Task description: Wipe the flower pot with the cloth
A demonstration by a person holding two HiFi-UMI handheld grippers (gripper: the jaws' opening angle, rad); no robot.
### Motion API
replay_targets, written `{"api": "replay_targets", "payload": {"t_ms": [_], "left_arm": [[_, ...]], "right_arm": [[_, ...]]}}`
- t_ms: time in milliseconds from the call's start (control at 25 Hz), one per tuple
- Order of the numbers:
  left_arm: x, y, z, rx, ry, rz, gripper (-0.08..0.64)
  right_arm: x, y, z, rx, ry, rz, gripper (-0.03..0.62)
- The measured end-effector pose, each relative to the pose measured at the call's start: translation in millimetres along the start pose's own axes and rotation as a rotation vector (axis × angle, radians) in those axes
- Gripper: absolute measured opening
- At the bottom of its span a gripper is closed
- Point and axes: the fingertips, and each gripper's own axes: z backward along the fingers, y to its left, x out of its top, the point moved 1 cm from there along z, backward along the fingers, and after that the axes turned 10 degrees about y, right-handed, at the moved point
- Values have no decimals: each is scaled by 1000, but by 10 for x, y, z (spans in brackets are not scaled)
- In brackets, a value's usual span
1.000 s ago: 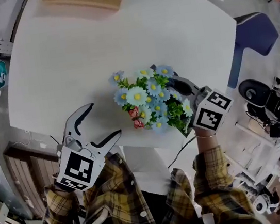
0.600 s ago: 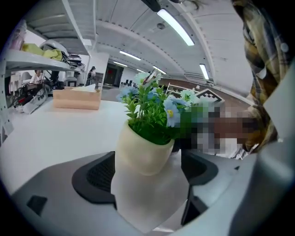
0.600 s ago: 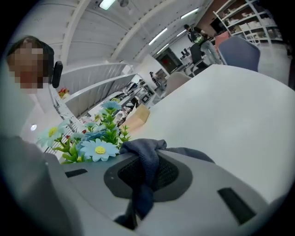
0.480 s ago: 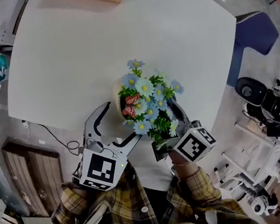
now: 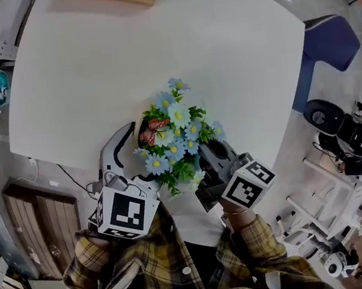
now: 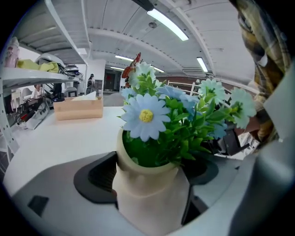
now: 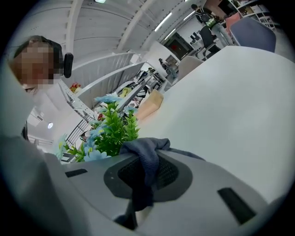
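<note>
One flower pot point(image 6: 147, 198) is standing between the left gripper's point(image 5: 149, 148) wide-spread jaws, which have just been opening. To its right, the right gripper point(image 5: 213, 158) is pinching one cloth point(image 7: 146, 156).

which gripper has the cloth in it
The right gripper, its jaws shut on the dark cloth. The left gripper has none: its jaws, which have just been opening, stand around the cream flower pot.

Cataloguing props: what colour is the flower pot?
Flower pot: cream, best in left gripper view.
</note>
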Motion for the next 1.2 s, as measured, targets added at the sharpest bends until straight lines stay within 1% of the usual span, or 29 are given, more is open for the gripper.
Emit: {"api": "replay_targets", "payload": {"t_ms": [80, 240, 360, 480, 560, 680, 920, 1080, 1200], "left_arm": [[11, 25, -17, -16, 5, -24, 440], [84, 62, -31, -77, 24, -85, 440], [5, 123, 27, -124, 40, -145, 439], [-56, 181, 45, -184, 53, -212, 423], [28, 222, 29, -220, 75, -250, 425], [163, 253, -17, -245, 97, -290, 424], [107, 250, -67, -300, 124, -370, 423], [103, 273, -110, -368, 146, -450, 424], [127, 215, -146, -431, 160, -521, 423]], "right_arm": [[34, -26, -15, 7, 0, -2, 21], [203, -83, -29, 9, -5, -7, 21], [240, -82, -122, 25, -3, 11, 21], [304, -120, -217, 49, 22, 48, 21], [441, -137, -242, 58, 52, 77, 21], [602, -157, -232, 66, 90, 112, 21], [642, -220, -343, 107, 187, 200, 21], [749, -206, -521, 173, 290, 297, 21], [796, -191, -602, 245, 392, 367, 21]]}}
